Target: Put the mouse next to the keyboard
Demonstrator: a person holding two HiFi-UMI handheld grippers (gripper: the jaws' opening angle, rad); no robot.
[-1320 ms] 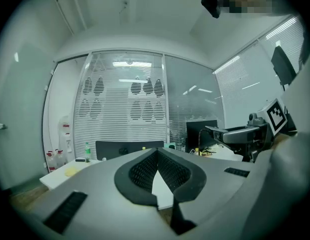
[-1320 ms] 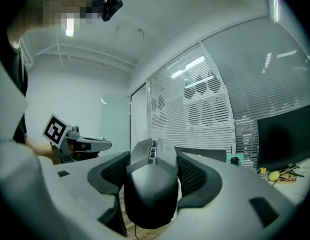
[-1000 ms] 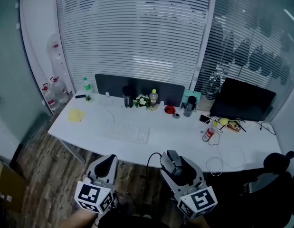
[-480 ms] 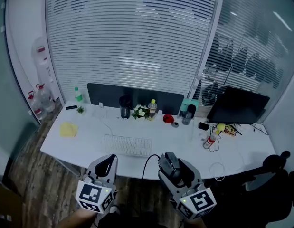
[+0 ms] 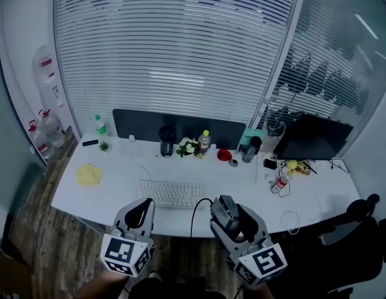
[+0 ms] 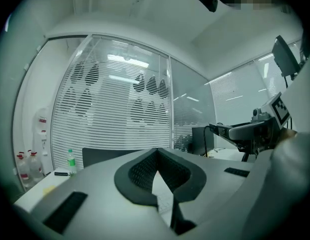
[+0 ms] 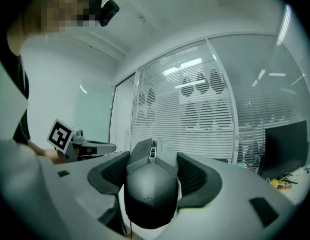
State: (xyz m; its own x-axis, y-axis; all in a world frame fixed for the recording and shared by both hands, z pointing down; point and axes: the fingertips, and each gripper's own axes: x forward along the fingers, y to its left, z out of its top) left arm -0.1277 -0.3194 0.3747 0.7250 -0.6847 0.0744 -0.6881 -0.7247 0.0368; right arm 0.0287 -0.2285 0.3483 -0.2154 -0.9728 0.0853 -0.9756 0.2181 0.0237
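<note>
Over the last second the long white desk (image 5: 242,185) has slid closer under me in the head view. The flat white keyboard (image 5: 171,193) now lies just beyond my 2 grippers, where before it sat further up the picture. Neither gripper has changed its posture in that time. I take it I am walking the mouse in and the set-down has not started.

My right gripper (image 5: 227,212) is clamped on the dark grey wired mouse (image 7: 150,189). Its 2 black pads press the mouse's flanks with the jaws spread wide, and the scroll wheel points away from me. The mouse is in the air at the near desk edge, just right of the keyboard's near right corner, with its black cable (image 5: 196,213) looping down beside it. My left gripper (image 5: 141,212) is closed on nothing, its tips meeting, and hangs in front of the keyboard.

The bare strip of desk to the keyboard's right looks free for the mouse.

Along the back of the desk there is a small pot holding white flowers (image 5: 188,147). Next to it are a dark tumbler (image 5: 166,141) and a clear bottle with a yellow cap (image 5: 204,142), and further along a small red bowl (image 5: 223,155). I cannot tell what any of these 3 contains. A green-capped bottle (image 5: 100,124) stands at the far left corner.
</note>
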